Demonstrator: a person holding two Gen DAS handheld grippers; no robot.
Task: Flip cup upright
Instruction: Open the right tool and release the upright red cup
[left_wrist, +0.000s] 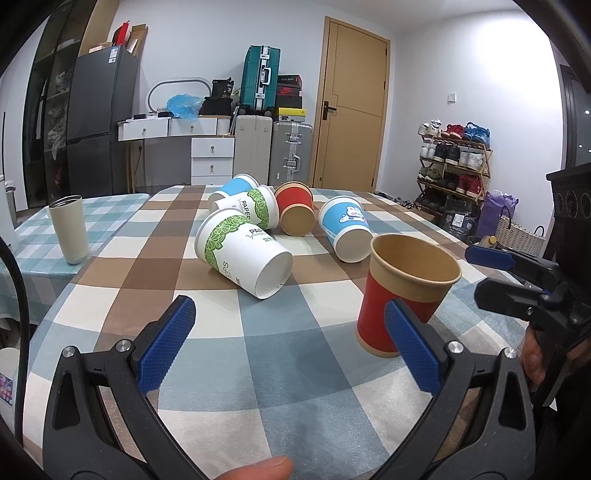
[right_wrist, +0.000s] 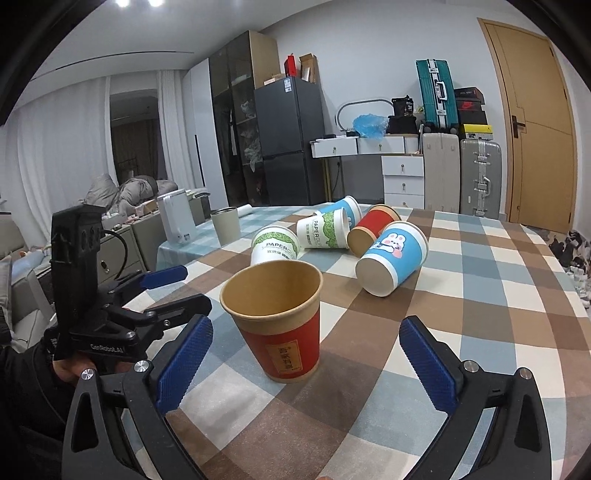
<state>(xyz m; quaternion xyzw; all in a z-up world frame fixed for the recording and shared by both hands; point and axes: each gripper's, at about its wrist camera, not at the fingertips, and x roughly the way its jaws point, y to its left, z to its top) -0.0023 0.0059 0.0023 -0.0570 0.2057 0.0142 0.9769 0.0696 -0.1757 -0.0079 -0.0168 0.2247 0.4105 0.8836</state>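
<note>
Right wrist view: the right gripper (right_wrist: 306, 360) has its blue-padded fingers (right_wrist: 184, 365) spread wide and grasping nothing; the upright red cup (right_wrist: 280, 325) stands between them just ahead, mouth up, touching neither pad. Beyond it, toward the upper centre of the frame, five cups lie on their sides on the checked surface (right_wrist: 480, 295). Nearest is the blue rabbit cup (right_wrist: 393, 258), its long axis running from lower left to upper right, base toward the camera. To its left lies the green-leaf cup (right_wrist: 275, 247), partly hidden behind the red cup's rim. The left gripper (right_wrist: 173, 291) shows at the left of this frame.

Left wrist view: the left gripper (left_wrist: 291, 343) is likewise released and empty. The green-leaf cup (left_wrist: 243, 251) lies straight ahead of its fingers, base toward the camera, mouth away. By this geometry the left gripper seems better placed for that cup, the right for the rabbit cup.
</note>
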